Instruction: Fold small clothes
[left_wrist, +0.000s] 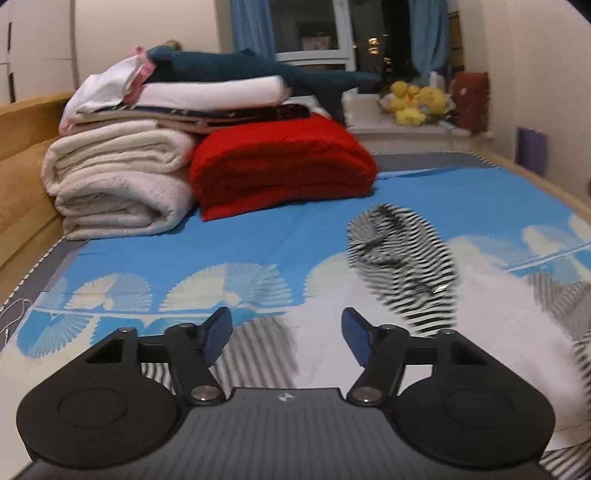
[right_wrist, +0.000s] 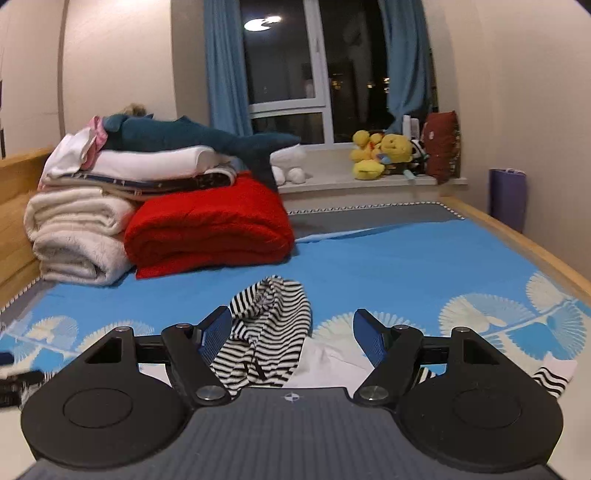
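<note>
Both grippers I'm steering sit low over the bed, aimed along the mattress toward the window. My left gripper (left_wrist: 287, 334) has its blue-padded fingers (left_wrist: 218, 332) spread wide with nothing between them, hovering above the white body of the small garment (left_wrist: 498, 332). Its striped sleeve (left_wrist: 402, 266) stands bunched up ahead and to the right of that gripper, blurred, clear of the pads. My right gripper (right_wrist: 291, 336) is likewise released, jaws apart; the same black-and-white striped part (right_wrist: 266, 332) rises in a crumpled hump just in front of it, lying against the left finger (right_wrist: 216, 332) and spilling toward the gap, though nothing pinches it. A striped cuff (right_wrist: 554, 380) lies flat off to the right. The cloth looks like soft knit, thin stripes on the sleeves, plain white on the torso. It rests on a blue bedsheet (right_wrist: 388, 258) printed with pale fan shapes. Farther back sit a folded red blanket (right_wrist: 210, 229) and fleecy cream blankets (right_wrist: 74, 240).
</note>
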